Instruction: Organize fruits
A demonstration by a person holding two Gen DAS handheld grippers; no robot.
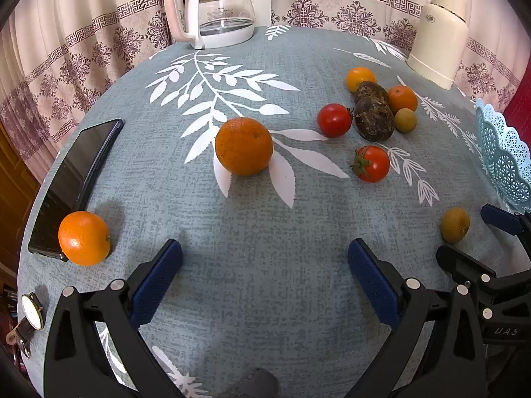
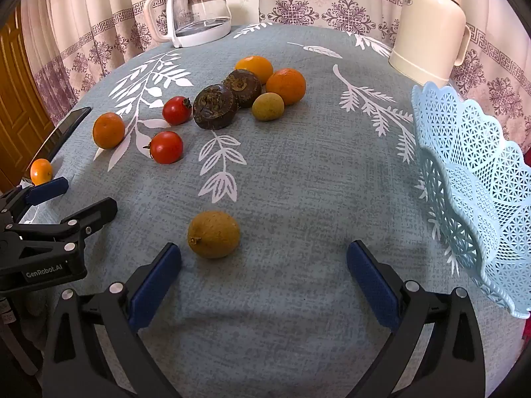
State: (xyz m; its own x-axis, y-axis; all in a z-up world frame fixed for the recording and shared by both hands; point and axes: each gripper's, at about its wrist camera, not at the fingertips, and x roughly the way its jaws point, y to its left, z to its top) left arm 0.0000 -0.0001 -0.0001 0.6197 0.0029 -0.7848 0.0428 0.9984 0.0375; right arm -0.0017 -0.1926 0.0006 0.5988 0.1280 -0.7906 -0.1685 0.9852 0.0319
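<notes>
— Writing first: what can be read?

— "GenRobot.AI" on the left gripper (image 2: pixel 83 202), seen from the right wrist. "UAS" on the right gripper's (image 1: pixel 464 235) body, seen from the left wrist. The flask (image 1: pixel 438 36) bears a small mark, too small to read.

— Largest things?

— Table (image 1: pixel 265 232) with a leaf-print cloth, then the blue basket (image 2: pixel 471 179) at the right edge, a glass kettle (image 1: pixel 219 6) far left, the flask far right.

— Fruit?

— None in the basket. A big orange (image 1: pixel 244 146) mid-table, another (image 1: pixel 84 238) near left touching a phone (image 1: pixel 76 179). A cluster far right, with two tomatoes nearer beside it. One longan (image 2: pixel 213 234) lies just beyond the right gripper's left pad (image 2: pixel 156 285).

— Grippers?

— Both spread wide, empty, touching nothing.
</notes>
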